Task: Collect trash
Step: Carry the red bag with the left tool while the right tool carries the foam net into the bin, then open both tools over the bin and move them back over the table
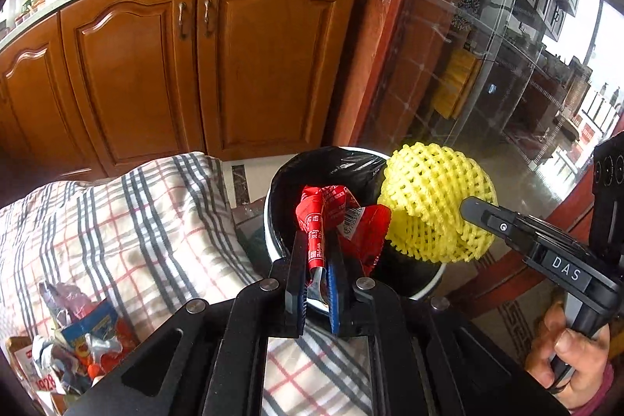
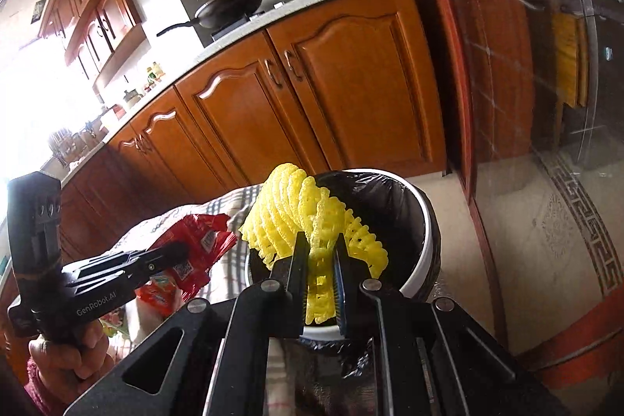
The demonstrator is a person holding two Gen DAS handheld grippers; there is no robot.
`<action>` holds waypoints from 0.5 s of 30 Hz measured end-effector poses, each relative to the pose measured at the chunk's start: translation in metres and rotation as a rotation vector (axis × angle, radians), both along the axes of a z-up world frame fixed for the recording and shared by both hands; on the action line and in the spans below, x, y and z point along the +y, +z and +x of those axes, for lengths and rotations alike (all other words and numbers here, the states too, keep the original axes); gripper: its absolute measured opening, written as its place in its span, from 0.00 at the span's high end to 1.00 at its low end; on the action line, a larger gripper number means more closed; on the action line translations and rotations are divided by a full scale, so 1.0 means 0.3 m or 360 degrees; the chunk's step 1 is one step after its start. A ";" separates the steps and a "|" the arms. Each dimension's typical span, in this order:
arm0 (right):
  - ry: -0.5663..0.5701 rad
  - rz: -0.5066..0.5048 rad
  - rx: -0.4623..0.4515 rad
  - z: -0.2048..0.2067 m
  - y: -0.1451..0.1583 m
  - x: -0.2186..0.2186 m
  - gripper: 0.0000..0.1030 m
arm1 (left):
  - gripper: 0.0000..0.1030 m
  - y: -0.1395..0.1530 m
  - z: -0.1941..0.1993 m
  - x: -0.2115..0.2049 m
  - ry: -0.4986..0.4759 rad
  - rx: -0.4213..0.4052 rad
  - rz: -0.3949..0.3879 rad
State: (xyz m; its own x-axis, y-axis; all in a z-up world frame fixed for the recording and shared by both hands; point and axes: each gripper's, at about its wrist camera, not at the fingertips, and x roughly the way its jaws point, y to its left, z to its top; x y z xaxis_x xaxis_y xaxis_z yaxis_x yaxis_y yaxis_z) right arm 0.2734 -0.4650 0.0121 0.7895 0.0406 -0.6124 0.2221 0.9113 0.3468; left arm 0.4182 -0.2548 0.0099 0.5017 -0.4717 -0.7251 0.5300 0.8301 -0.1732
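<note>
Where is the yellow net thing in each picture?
Left wrist view: the yellow foam net is right of centre, held by the right gripper over the bin's right rim.
Right wrist view: the net is at lower centre, pinched in that same gripper, in front of the bin.
Shared landmark: the white bin with a black bag, below the wooden cabinets.
</note>
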 end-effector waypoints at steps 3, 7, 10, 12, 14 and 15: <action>0.0010 0.0004 0.0064 0.044 -0.023 -0.016 0.90 | 0.93 -0.035 0.080 -0.050 0.0011 0.0041 0.0037; 0.0007 0.0023 0.0156 0.095 -0.061 -0.049 0.90 | 0.92 -0.074 0.122 -0.101 0.0002 0.0089 0.0056; 0.0006 0.0026 0.0211 0.119 -0.083 -0.064 0.87 | 0.89 -0.099 0.144 -0.129 -0.0015 0.0123 0.0081; 0.0007 0.0024 0.0246 0.130 -0.092 -0.071 0.85 | 0.73 -0.112 0.163 -0.145 -0.0014 0.0136 0.0098; -0.0001 0.0033 0.0270 0.137 -0.100 -0.078 0.81 | 0.71 -0.112 0.161 -0.155 -0.0006 0.0124 0.0112; -0.0001 0.0038 0.0273 0.139 -0.100 -0.081 0.77 | 0.71 -0.111 0.161 -0.157 -0.0009 0.0127 0.0109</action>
